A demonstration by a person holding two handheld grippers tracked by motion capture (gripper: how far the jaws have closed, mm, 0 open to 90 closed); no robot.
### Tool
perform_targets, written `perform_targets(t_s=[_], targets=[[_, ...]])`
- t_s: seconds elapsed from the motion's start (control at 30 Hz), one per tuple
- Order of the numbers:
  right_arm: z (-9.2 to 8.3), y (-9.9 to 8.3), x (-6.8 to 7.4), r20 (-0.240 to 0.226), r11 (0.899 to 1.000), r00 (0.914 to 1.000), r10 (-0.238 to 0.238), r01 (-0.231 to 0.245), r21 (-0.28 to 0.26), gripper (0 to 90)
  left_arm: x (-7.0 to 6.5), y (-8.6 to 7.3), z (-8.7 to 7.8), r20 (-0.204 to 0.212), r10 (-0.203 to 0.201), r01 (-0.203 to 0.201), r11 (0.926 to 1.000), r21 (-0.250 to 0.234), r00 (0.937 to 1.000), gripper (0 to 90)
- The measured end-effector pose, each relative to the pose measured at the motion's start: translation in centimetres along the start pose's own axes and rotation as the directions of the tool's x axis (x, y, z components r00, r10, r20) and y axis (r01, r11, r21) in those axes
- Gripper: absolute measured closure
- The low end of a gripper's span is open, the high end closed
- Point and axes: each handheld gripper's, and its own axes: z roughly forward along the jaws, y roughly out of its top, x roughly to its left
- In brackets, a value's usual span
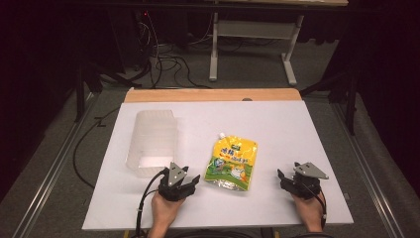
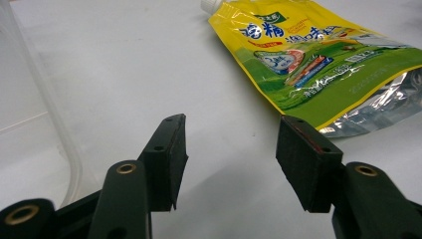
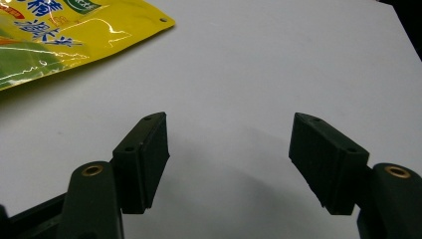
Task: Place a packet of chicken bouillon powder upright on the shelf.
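Note:
A yellow and green spouted pouch lies flat on the white table, its white cap pointing away from me. A clear plastic container stands at the left. My left gripper rests open near the table's front, between the container and the pouch. In the left gripper view the pouch lies ahead to the right and the container wall rises at the left; my left gripper holds nothing. My right gripper is open, right of the pouch. The pouch's corner shows upper left of my right gripper.
A wooden strip runs along the table's far edge. Beyond it stand a desk frame and loose cables on the floor. Metal rails flank the table.

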Motion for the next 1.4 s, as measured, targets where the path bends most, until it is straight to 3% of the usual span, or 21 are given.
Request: perform_targets(t_s=[1.0,1.4], targets=[[-0.1,-0.03,-0.02,-0.002,1.0,1.0,0.0,0.0,-0.009,32.0,-0.14,-0.01,-0.02,-0.004,0.011,-0.011,0.9999,0.006,0.9999,43.5],[-0.14,-0.04,0.0,0.001,1.0,1.0,-0.001,0.001,-0.012,31.9,-0.01,-0.05,-0.24,0.014,0.003,-0.003,0.9998,-0.02,0.9999,43.1]])
